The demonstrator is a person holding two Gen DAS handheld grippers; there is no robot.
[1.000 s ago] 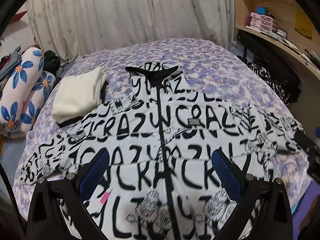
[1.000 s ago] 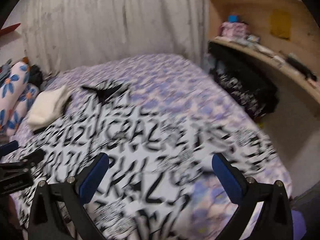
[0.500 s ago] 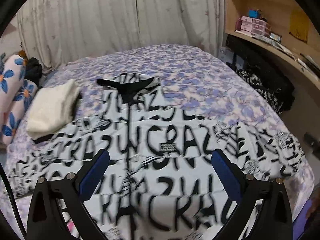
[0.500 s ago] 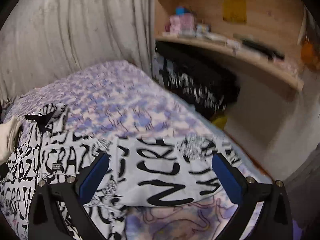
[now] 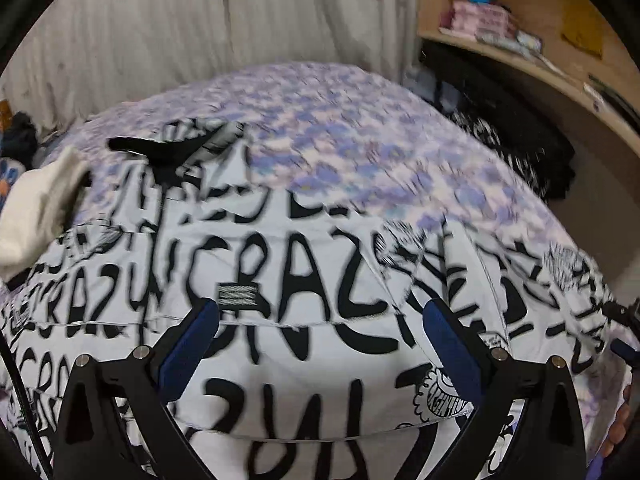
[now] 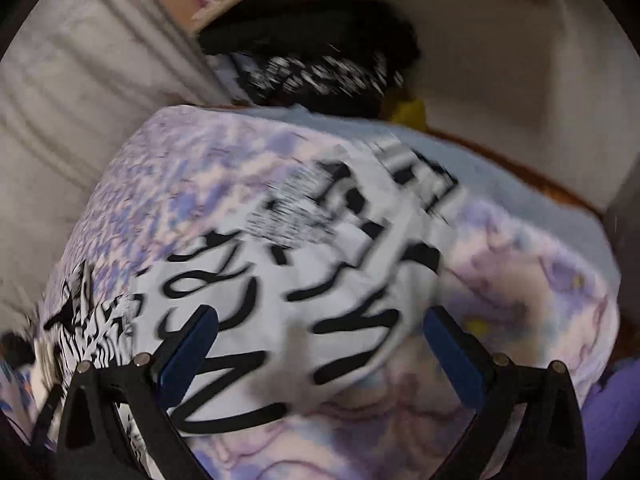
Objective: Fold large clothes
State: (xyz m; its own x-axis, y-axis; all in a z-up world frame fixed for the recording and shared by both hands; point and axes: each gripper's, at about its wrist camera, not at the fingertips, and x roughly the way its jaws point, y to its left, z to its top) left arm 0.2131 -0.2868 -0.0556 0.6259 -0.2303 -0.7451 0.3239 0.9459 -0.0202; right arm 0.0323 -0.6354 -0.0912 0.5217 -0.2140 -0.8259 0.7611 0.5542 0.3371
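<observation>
A large white jacket with black lettering and a black collar lies spread flat, front up, on the bed. My left gripper is open and empty, hovering over the jacket's chest and right side. The jacket's right sleeve lies stretched toward the bed's right edge. My right gripper is open and empty, tilted and just above the sleeve. The right wrist view is blurred.
The bed has a purple floral sheet. A folded cream garment lies at the jacket's left. Black clothes are piled under a wooden shelf to the right. A curtain hangs behind.
Both grippers have swung to the right. The left now looks at the jacket's chest and right side. The right has tilted and closed in on the right sleeve.
</observation>
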